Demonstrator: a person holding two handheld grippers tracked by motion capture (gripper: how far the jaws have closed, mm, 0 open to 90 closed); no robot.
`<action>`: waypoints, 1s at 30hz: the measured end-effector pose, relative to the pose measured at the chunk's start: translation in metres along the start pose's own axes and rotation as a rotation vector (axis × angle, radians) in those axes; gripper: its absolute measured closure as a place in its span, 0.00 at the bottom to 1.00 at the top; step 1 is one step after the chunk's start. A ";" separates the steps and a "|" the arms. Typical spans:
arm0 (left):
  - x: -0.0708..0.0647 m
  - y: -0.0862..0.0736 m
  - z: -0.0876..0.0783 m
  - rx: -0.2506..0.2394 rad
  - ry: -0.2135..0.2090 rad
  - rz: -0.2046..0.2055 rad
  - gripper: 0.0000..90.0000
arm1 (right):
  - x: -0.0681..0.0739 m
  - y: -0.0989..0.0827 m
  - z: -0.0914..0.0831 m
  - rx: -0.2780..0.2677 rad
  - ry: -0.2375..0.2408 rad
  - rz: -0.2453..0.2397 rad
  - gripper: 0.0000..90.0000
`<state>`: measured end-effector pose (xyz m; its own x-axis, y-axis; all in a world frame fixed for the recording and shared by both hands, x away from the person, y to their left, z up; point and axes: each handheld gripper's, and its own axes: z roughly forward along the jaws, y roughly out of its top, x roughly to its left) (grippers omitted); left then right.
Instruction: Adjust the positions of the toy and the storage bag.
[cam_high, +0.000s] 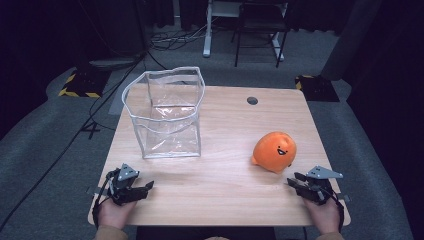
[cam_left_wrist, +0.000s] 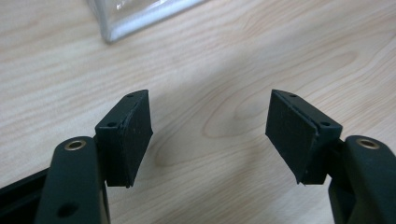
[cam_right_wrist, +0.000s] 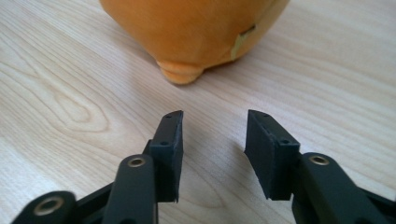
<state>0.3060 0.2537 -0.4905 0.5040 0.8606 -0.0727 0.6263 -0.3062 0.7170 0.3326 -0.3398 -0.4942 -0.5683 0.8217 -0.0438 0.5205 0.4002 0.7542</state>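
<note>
Round orange plush toy with smiling face (cam_high: 274, 151) near table (cam_high: 225, 185) right edge, just ahead of right claw (cam_high: 295, 183), jaws apart, empty. Left claw (cam_high: 145, 187) apart, empty, near front-left corner. Advance right claw level; widen before straddling toy.

Orange smiley plush toy (cam_high: 274, 151), table's right

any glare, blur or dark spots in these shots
High view: table evenly lit, surroundings near black, faint sheen on the clear bag. Right gripper view: orange plush toy soft, shadow beneath. Left gripper view: bag corner blurred.
</note>
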 end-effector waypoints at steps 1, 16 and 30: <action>-0.001 0.003 -0.003 -0.021 -0.002 -0.005 0.35 | 0.002 0.001 -0.003 -0.010 -0.002 0.001 0.66; -0.011 0.012 -0.015 -0.050 -0.047 -0.012 0.36 | 0.031 0.026 -0.031 -0.037 0.072 -0.017 0.63; -0.014 0.005 -0.031 -0.086 0.014 0.012 0.36 | 0.068 0.072 -0.022 -0.056 0.171 -0.109 0.66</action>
<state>0.2838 0.2526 -0.4643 0.5022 0.8631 -0.0543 0.5664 -0.2809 0.7748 0.3173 -0.2642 -0.4289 -0.7215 0.6921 -0.0190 0.4164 0.4557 0.7868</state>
